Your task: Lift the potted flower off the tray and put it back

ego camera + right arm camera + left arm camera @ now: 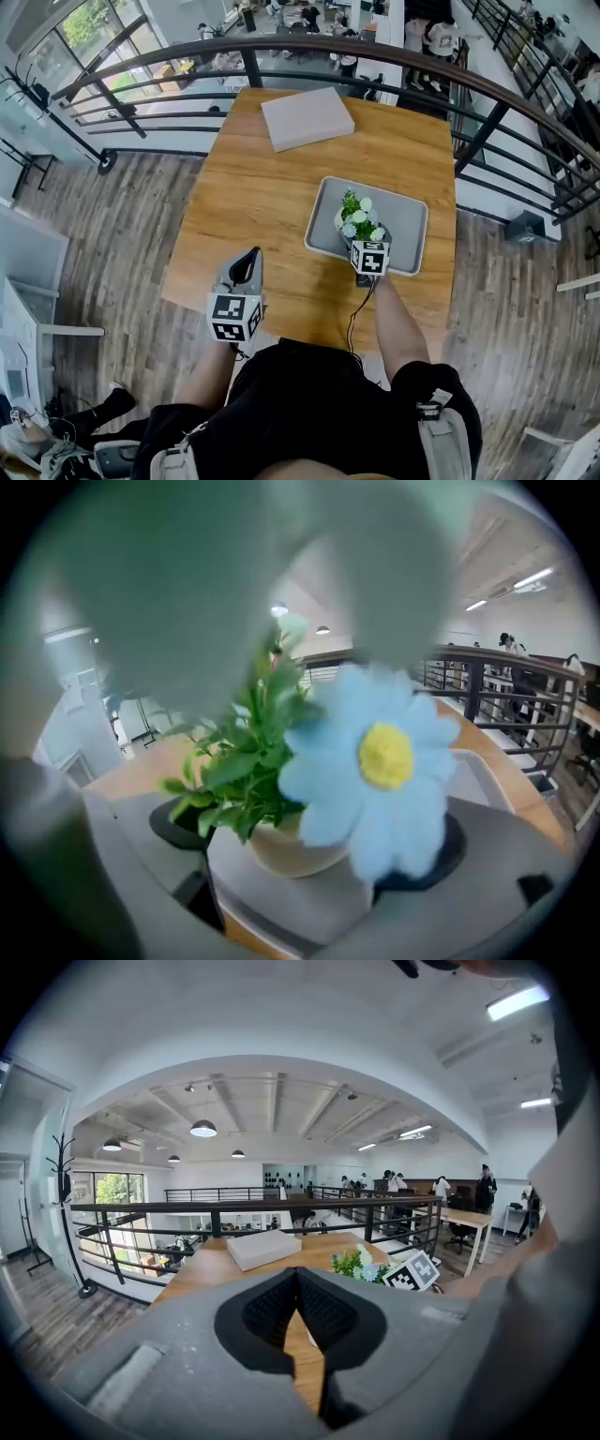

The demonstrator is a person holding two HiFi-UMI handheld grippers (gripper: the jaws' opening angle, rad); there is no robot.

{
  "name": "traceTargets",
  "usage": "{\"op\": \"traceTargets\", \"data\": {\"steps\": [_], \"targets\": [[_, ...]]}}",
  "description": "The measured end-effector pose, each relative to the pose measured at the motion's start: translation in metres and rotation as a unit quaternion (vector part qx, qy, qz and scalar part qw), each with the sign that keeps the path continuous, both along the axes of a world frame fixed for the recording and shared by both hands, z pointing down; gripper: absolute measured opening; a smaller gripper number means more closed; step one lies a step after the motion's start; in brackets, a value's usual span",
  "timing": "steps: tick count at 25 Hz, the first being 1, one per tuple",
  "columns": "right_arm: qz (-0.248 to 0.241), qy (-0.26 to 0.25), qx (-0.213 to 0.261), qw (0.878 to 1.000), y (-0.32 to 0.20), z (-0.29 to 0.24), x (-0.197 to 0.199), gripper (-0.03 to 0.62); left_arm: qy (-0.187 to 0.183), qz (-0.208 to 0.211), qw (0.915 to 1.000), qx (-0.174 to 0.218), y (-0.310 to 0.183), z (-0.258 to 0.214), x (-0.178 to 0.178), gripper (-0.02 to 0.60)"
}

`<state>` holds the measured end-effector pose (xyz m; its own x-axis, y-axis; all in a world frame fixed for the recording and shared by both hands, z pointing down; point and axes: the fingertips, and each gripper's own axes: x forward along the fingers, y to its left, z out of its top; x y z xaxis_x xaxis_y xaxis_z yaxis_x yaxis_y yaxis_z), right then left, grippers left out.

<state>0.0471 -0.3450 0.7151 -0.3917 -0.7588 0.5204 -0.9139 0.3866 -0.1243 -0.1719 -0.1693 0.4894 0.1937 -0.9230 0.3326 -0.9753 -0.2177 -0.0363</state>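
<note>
Right gripper (362,240): jaws apart, one on each side of the pot. The left pad (176,823) stands clear of the pot wall; the other pad is partly hidden behind a bloom. Can't tell any contact there. Its cube (370,258) carries square black-and-white markers. The forearm (398,319) behind it reaches in over the desk's near edge.

Potted flower (302,841): small rounded cream pot with green leafy stems. A big pale-blue daisy with a yellow centre (384,755) sits close to the lens, and a blurred pale bloom fills the top of the right gripper view. From the head view the blooms are white and light blue. The pot sits in the near half of the tray (410,217).

Tray: grey, rectangular, rounded corners, low rim, lying on the wooden desk (253,197) by its right edge.

Left gripper (247,265): jaws closed tip to tip, nothing between them, over the desk's near left corner and well apart from the tray. Marker cube (233,317) is the same black-and-white kind.

Flat light-grey box (307,118) lies near the desk's far edge. Dark railing (375,52) curves beyond that.
</note>
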Motion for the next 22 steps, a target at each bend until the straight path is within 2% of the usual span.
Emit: {"op": "traceTargets", "data": {"steps": [6,7,9,12,13,17,22], "targets": [[0.018,0.001,0.009,1.000,0.033,-0.026,0.024,0.501,0.013,0.018,0.9997,0.009,-0.011,0.000,0.010,0.015],[0.022,0.005,0.014,1.000,0.040,-0.033,0.030,0.480,0.016,0.023,0.9996,0.010,-0.014,0.000,0.014,0.015],[0.052,0.015,0.045,0.998,0.053,-0.056,0.047,0.316,0.023,0.037,0.9990,0.011,-0.021,0.000,0.023,0.015],[0.123,0.022,0.114,0.986,0.069,-0.099,0.083,0.019,0.034,0.066,0.9971,0.015,-0.029,-0.001,0.042,0.015],[0.139,0.015,0.135,0.981,0.074,-0.115,0.094,-0.005,0.037,0.076,0.9963,0.018,-0.032,-0.003,0.049,0.015],[0.168,-0.047,0.207,0.963,0.096,-0.188,0.122,-0.005,0.048,0.110,0.9923,0.033,-0.041,-0.011,0.073,0.015],[0.174,-0.050,0.288,0.940,0.131,-0.263,0.129,-0.005,0.063,0.133,0.9884,0.039,-0.041,-0.014,0.091,0.015]]}}
